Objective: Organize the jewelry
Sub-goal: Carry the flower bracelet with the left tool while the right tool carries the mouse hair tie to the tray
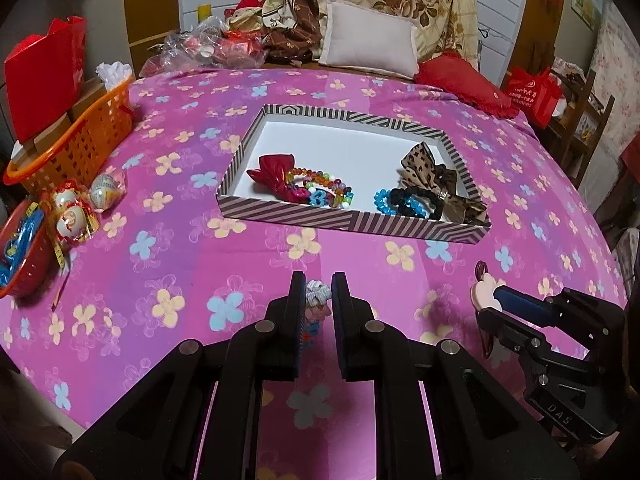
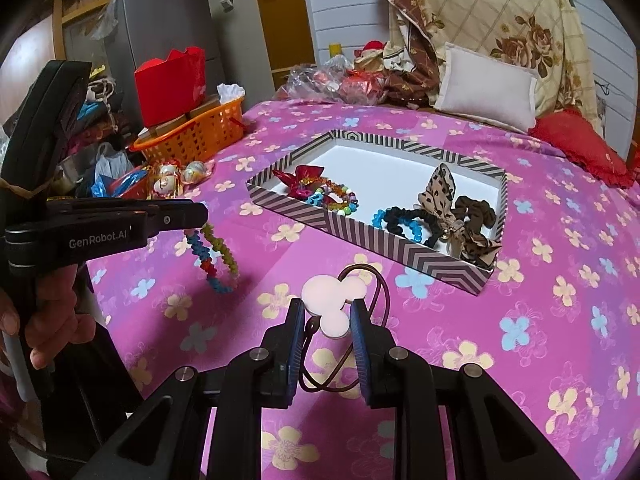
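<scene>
The left gripper (image 1: 319,294) is clamped on a bead bracelet (image 2: 212,258), a chain of small knobbly beads in blue, red and olive hanging in loops below the pads, clear of the cloth (image 2: 440,320); the right gripper (image 2: 326,318) is clamped on a hair tie (image 2: 334,300), a flat pale-pink charm of three rounded lobes on a thin dark elastic loop; both are held above the cloth, near the tray (image 1: 352,222). The cloth is soft pink with printed flowers; the tray is shallow card, striped outside, white inside. In the tray: a glossy red bow (image 1: 272,174) touching glassy multicoloured bracelets (image 1: 324,190) at the left; at the right, blue beads (image 1: 386,200), a black scrunchie (image 1: 416,196) and a leopard bow (image 1: 424,164), bunched together. An orange lattice basket (image 1: 76,140) stands at the cloth's edge.
</scene>
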